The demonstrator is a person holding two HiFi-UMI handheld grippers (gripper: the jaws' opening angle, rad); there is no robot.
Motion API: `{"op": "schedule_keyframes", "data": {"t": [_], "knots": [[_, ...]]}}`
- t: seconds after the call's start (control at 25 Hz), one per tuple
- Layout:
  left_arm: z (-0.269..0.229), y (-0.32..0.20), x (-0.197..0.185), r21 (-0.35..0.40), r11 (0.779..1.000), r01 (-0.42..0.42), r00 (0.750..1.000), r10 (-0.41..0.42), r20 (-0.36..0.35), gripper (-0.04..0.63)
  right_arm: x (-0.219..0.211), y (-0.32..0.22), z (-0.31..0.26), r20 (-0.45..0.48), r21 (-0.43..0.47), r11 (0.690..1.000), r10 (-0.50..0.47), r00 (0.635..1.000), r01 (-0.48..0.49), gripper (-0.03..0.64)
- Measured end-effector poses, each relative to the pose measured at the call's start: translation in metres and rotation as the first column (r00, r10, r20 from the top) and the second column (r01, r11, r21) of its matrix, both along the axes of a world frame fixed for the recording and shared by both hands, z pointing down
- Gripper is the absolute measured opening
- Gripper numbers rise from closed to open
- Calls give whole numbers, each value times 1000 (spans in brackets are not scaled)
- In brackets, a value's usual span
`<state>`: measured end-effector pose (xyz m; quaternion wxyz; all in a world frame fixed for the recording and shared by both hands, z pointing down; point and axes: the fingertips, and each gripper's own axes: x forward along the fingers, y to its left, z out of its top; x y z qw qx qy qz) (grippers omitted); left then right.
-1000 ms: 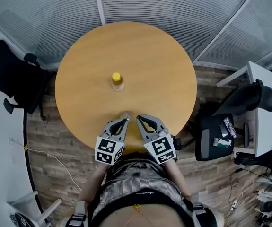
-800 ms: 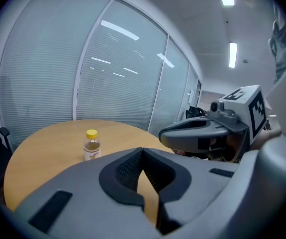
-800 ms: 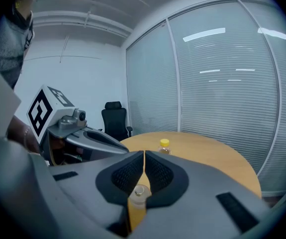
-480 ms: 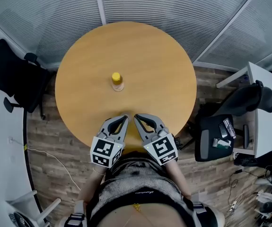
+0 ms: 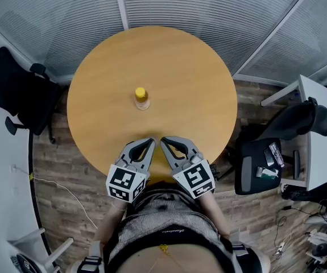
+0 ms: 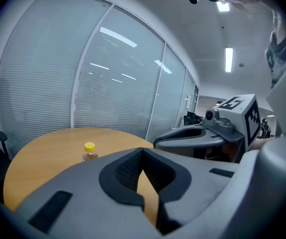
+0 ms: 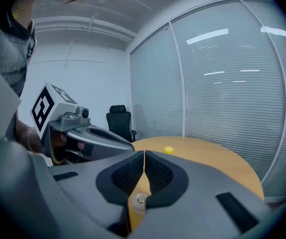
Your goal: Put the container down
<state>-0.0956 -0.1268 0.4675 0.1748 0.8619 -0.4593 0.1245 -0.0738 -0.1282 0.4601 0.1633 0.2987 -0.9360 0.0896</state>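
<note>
A small clear bottle with a yellow cap (image 5: 141, 97) stands upright near the middle of the round wooden table (image 5: 191, 78); it also shows in the left gripper view (image 6: 89, 152), and its cap in the right gripper view (image 7: 168, 150). Both grippers hover side by side over the table's near edge, well short of the bottle. My left gripper (image 5: 150, 141) (image 6: 142, 150) is shut and holds nothing. The tips of my right gripper (image 5: 164, 141) (image 7: 143, 153) meet too. A small round clear thing (image 7: 141, 199) lies on the table under its jaws, not gripped.
Glass walls with blinds curve round the far side of the table. A black office chair (image 5: 15, 95) stands at the left. At the right are another chair (image 5: 305, 118) and a white desk (image 5: 322, 141). The floor is wood planks.
My left gripper has drawn back slightly toward the person. The small round thing seen between the gripper tips a second ago is now covered in the head view. The bottle has not moved.
</note>
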Motion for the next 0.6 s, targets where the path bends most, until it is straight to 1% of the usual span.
{"op": "schedule_keyframes", "data": {"t": [0.36,0.6], "knots": [[-7,0,0,0,1000,-1,1000,1,-27,20,-1,-1,-1,-4,3,1000,-7,1000,7,21],[-8,1,0,0,1000,-8,1000,8,-26,20,-1,-1,-1,-8,5,1000,-4,1000,4,21]]}}
